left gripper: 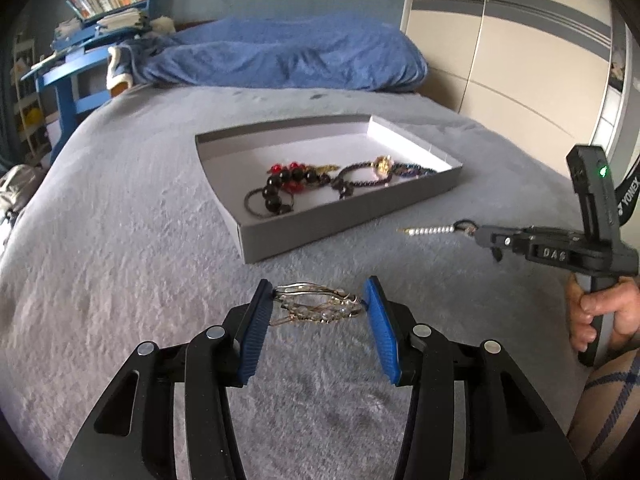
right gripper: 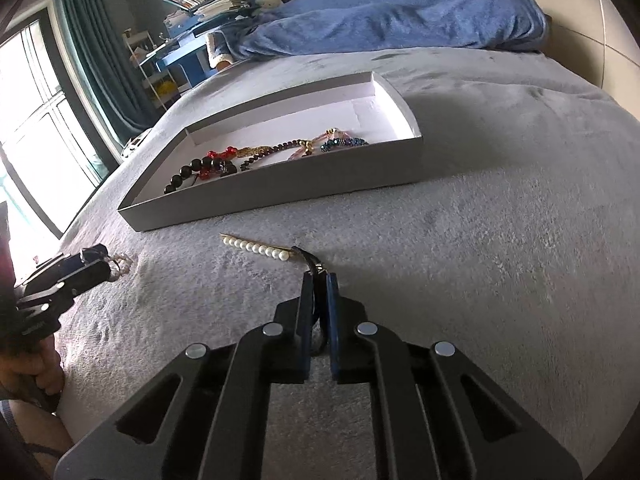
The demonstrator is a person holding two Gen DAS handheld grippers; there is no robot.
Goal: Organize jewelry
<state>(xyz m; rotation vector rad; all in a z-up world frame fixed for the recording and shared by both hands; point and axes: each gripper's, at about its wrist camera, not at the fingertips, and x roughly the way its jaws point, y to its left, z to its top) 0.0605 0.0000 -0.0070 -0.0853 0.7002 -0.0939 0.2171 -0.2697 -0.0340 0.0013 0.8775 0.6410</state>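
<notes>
My left gripper (left gripper: 319, 296) is shut on a silver wire bracelet (left gripper: 316, 305) with clear beads, just above the grey bedspread in front of the grey tray (left gripper: 344, 216). The tray holds several beaded bracelets (left gripper: 288, 184), also seen in the right wrist view (right gripper: 240, 156). My right gripper (right gripper: 319, 280) is shut on the black loop end of a pearl hair clip (right gripper: 256, 247), which sticks out toward the tray. In the left wrist view the right gripper (left gripper: 486, 236) holds the pearl clip (left gripper: 428, 231) to the right of the tray.
The grey bedspread (left gripper: 132, 208) covers the bed. A blue blanket (left gripper: 280, 56) lies at the head. A blue shelf with books (left gripper: 92, 40) stands back left. A wardrobe (left gripper: 512, 60) is on the right. A window with curtains (right gripper: 48, 120) is on the left.
</notes>
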